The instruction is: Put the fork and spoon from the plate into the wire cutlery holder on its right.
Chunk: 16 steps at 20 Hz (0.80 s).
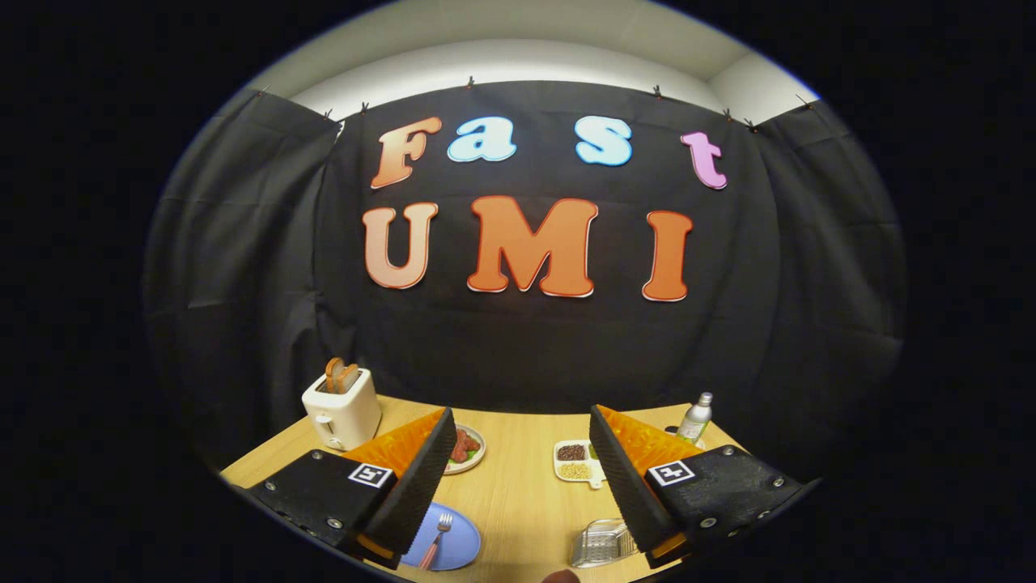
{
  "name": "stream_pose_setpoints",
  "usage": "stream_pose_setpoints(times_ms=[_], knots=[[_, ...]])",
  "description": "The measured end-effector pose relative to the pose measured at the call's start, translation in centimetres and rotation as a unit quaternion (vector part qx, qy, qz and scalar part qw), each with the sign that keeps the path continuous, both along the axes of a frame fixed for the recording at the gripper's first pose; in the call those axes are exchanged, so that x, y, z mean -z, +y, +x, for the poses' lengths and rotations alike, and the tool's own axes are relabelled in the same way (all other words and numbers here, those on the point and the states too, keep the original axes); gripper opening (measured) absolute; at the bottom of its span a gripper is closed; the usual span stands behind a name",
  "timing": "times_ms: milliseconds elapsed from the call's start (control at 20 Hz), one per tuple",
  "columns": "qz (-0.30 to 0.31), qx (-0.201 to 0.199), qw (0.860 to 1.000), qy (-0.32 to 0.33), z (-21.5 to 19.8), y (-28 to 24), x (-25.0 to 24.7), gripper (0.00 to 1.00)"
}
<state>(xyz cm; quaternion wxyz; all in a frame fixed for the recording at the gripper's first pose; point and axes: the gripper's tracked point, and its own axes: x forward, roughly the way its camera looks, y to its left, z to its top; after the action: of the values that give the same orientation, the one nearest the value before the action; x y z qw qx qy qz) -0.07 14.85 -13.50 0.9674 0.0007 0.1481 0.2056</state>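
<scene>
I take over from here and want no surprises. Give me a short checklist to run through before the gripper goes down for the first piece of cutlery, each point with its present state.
1. Jaws apart: ok. The gripper is open, with nothing between the jaws.
2. Fork to be found: ok. The fork lies on the blue plate, beside the left jaw.
3. Spoon to be found: cannot tell. The left jaw hides part of the plate.
4. Wire cutlery holder in place: ok. It stands to the right of the plate, beside the right jaw.
5. Holder free to take cutlery: cannot tell from this angle.
6. Table between plate and holder bare: ok.
</scene>
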Motion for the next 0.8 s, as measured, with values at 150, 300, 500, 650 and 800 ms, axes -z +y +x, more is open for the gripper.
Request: stream_pose_setpoints(times_ms=[150,300,500,650,800], knots=[[-0.019,-0.033,0.998,0.054,-1.3,2.4,4.2,0.98],[-0.037,-0.059,0.989,0.127,-3.1,4.3,8.9,0.96],[-0.057,-0.077,0.967,0.237,-5.8,5.8,15.0,0.95],[-0.067,-0.086,0.945,0.307,-8.2,6.8,18.0,0.92],[-0.084,-0.095,0.938,0.323,-9.0,7.4,20.0,0.89]])
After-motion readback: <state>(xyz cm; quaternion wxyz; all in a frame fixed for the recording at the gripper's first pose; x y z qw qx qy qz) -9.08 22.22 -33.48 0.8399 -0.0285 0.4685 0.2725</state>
